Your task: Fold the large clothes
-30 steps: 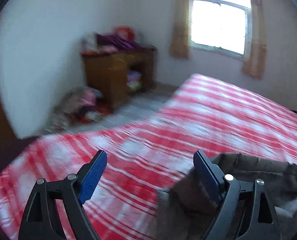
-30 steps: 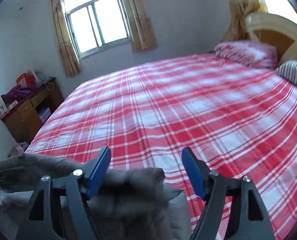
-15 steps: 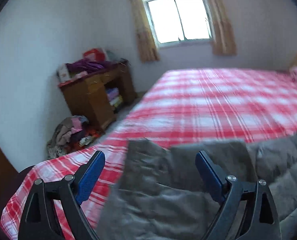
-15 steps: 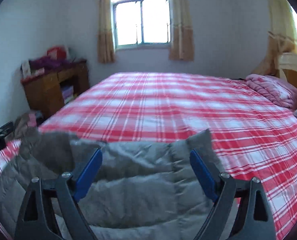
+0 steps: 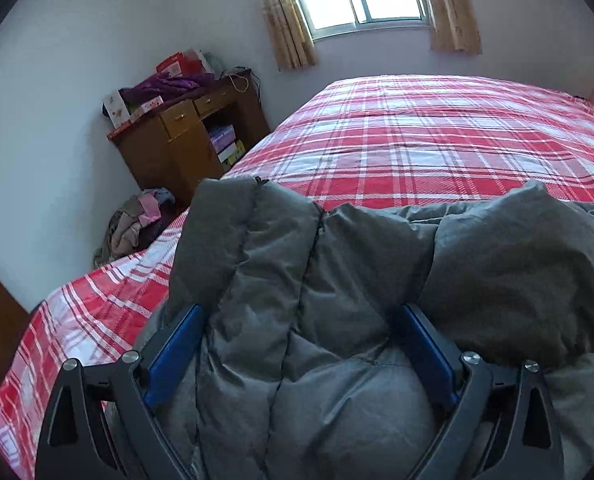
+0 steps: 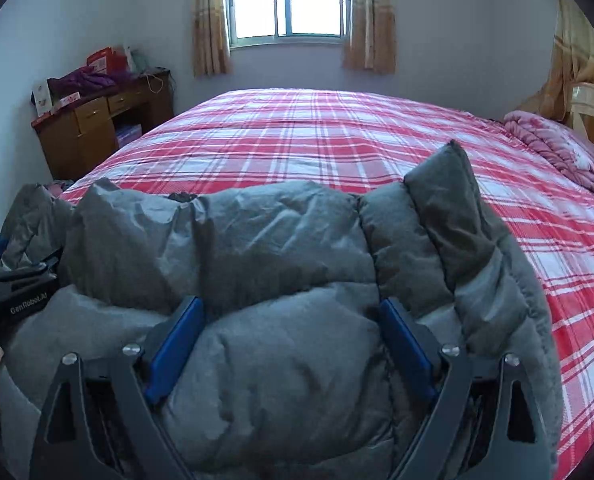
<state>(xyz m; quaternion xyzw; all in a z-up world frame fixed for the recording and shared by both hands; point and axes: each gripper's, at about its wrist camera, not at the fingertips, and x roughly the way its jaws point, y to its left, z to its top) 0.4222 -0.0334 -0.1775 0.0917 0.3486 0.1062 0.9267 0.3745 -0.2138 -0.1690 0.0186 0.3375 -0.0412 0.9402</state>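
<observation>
At the near edge of the red plaid bed (image 6: pixel 337 140), a grey puffer jacket (image 6: pixel 281 240) lies bunched, long axis across the views. Left gripper (image 5: pixel 301 320) and right gripper (image 6: pixel 289 312) have just been spreading, padding bulging between their wide jaws.

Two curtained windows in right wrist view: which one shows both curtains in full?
The window on the far wall, centre frame: a tan curtain hangs each side. The other, far right by the headboard, shows only one yellow curtain, cut off by the frame.
</observation>
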